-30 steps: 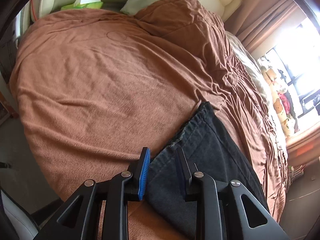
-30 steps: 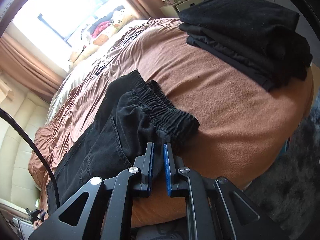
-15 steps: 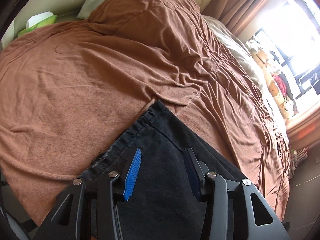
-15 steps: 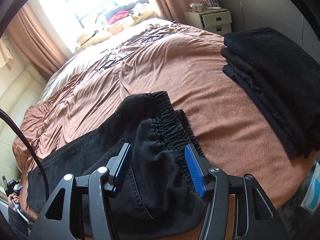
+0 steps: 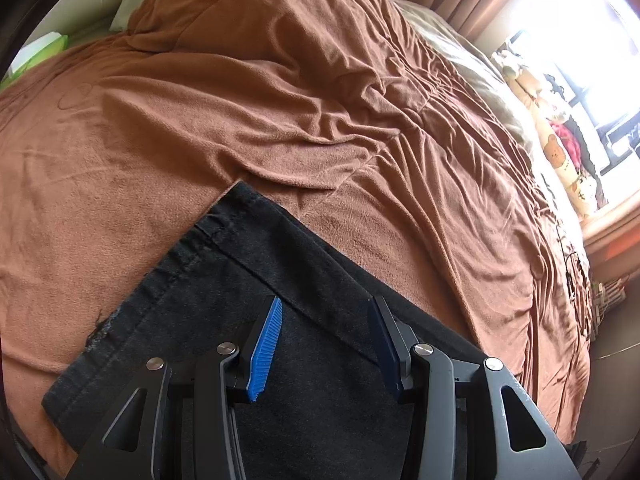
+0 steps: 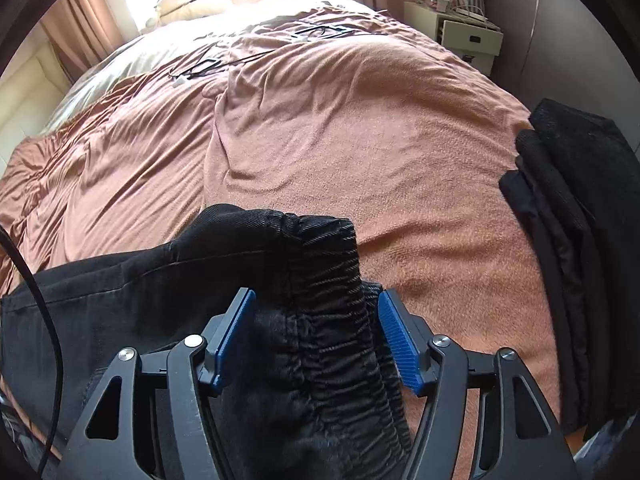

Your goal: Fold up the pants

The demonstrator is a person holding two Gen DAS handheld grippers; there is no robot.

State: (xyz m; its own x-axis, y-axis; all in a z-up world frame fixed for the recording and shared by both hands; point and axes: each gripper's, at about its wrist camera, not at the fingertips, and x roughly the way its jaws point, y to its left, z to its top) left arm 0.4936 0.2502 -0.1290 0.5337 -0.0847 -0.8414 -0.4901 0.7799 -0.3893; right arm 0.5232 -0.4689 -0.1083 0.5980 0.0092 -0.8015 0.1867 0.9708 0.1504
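Black pants [image 5: 224, 288] lie flat on the brown blanket [image 5: 280, 120], and the left wrist view shows their hem end. My left gripper [image 5: 326, 308] hovers open over that leg, its blue pads clear of the cloth. In the right wrist view the gathered elastic waistband [image 6: 328, 264] is bunched up between the fingers of my right gripper [image 6: 316, 296]. Its jaws are opening, and the right pad [image 6: 398, 340] stands apart from the fabric. The cloth below the jaws is hidden by the gripper bodies.
A stack of folded black garments [image 6: 580, 220] sits at the bed's right edge. A white nightstand [image 6: 468, 36] stands beyond it. Thin cables [image 6: 208, 64] lie on the far bedding, and a black cord [image 6: 40, 300] hangs at left. Pillows and a window are at the far side.
The right gripper was shut on the waistband and has let go, its jaws spreading wide. The left jaws widened too. Both grippers swung sideways over the pants.
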